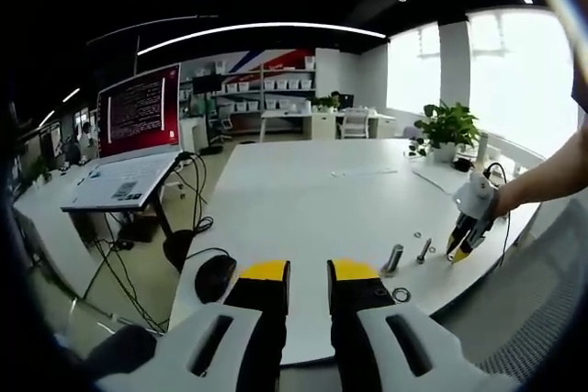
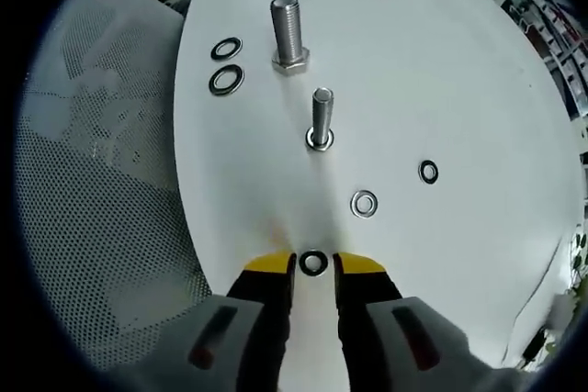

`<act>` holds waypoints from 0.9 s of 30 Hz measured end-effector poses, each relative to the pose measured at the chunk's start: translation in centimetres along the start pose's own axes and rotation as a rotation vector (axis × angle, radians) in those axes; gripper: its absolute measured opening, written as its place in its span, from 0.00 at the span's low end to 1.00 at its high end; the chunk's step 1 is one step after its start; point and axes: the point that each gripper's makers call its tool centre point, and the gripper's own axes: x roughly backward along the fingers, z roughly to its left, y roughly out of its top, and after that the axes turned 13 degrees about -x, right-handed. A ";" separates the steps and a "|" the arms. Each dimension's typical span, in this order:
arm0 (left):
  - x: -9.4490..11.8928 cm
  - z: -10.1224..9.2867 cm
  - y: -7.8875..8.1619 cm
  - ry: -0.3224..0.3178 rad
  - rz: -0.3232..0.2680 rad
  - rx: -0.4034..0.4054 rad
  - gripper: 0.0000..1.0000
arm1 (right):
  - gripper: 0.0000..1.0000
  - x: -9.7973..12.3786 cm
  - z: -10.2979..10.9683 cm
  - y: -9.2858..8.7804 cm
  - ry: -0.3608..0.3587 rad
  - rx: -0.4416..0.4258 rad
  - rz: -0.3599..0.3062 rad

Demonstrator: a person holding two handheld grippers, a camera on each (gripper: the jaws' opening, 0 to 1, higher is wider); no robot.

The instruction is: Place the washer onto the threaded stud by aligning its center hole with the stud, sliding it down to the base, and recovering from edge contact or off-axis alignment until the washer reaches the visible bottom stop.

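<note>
While my right gripper (image 2: 312,268) sits parted around a dark washer (image 2: 312,263) on the white table (image 2: 441,71), short of the threaded stud (image 2: 321,117), my left gripper (image 1: 309,273) hangs parted, empty; red screen (image 1: 140,107) text unreadable

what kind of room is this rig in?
Likely an open-plan office or lab: a large white round table, a big red-lit display screen on a stand, white shelving with storage bins along the back wall, and a potted green plant.
</note>
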 end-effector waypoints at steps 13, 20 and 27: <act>0.5 0.3 0.1 0.015 -0.038 0.029 0.15 | 0.20 -0.2 -0.2 0.9 -0.001 -0.027 -0.048; 0.4 0.2 0.4 0.004 -0.048 0.030 0.15 | 0.21 -0.2 -0.2 1.5 0.007 -0.051 -0.121; 0.3 0.4 0.6 0.008 -0.061 0.043 0.15 | 0.21 -0.1 -0.1 1.5 0.016 -0.092 -0.219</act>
